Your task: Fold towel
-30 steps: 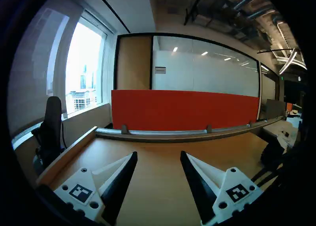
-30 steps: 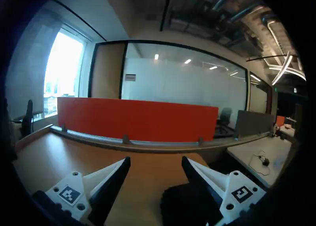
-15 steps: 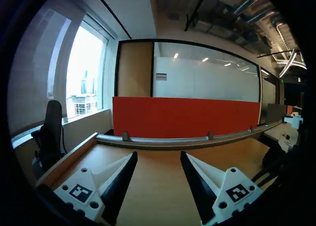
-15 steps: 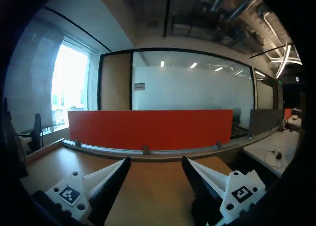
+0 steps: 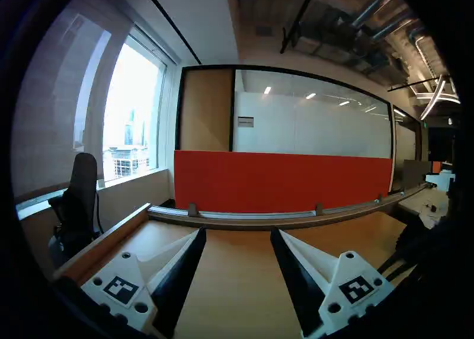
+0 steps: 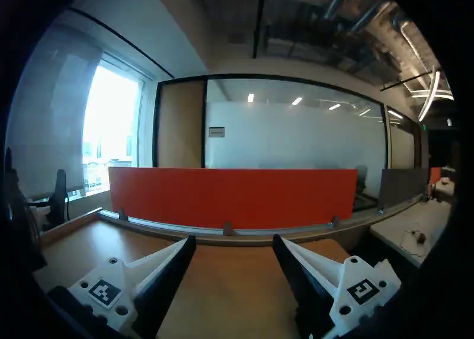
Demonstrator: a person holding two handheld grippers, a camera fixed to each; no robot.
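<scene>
both claws point level across the tabletop (image 5: 361, 229) rather than down at it. the left claw (image 5: 237, 232) stands wide with nothing between its fingers, and the right claw (image 6: 233, 238) is just as wide and just as empty. where the towel lies i cannot tell; a dark shape at the right edge of the left gripper view (image 5: 415, 241) is too dim to name. the likely risk is reaching for the cloth half blind: tipping down too steeply could drive the fingertips into the wood, and a shallow pinch might catch one layer only, so the fold would come out skewed. the two claws could also knock together if they close on the same corner. room ahead looks generous, with bare wood running to the rail (image 5: 255, 218) and the red screen (image 5: 278, 182) at the far side. on the left a raised wooden lip (image 5: 101, 244) marks the edge, with a chair (image 5: 77, 202) beyond it. on the right the wood ends before a pale second tabletop (image 6: 409, 232).
</scene>
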